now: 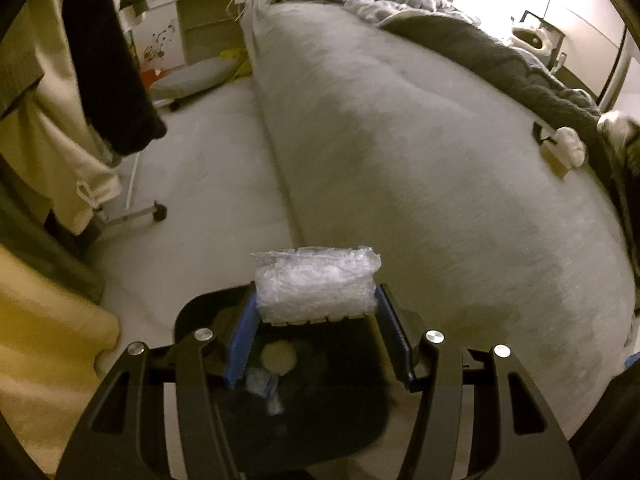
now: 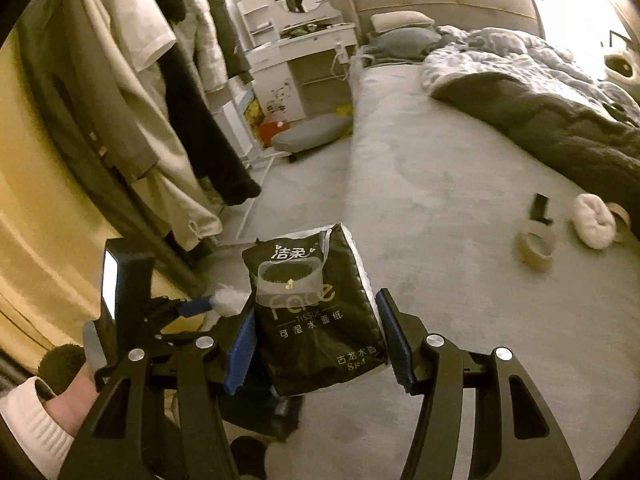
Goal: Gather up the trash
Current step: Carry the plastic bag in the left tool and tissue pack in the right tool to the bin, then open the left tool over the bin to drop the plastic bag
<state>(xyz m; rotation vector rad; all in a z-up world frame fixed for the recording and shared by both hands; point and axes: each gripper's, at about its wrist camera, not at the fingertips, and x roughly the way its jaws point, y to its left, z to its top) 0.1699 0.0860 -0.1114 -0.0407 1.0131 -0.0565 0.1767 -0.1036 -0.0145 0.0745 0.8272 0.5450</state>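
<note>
My left gripper [image 1: 318,296] is shut on a wad of clear bubble wrap [image 1: 316,280], which hangs over a black bin [image 1: 188,314] on the floor beside the bed. Inside the bin lie a round beige piece and some bluish wrappers. In the right wrist view my right gripper [image 2: 316,312] is shut on a black tissue pack [image 2: 316,320] with white print, held upright. To its left the bubble wrap [image 2: 231,299] shows again between the left gripper's blue pads, with a person's hand [image 2: 68,396] behind it.
A grey bed [image 2: 440,200] fills the right side, with a dark blanket [image 2: 560,128] at the back. A tape roll [image 2: 534,248], a white fuzzy sock [image 2: 594,226] and a small black object [image 2: 538,208] lie on it. Hanging clothes [image 2: 180,100] crowd the left.
</note>
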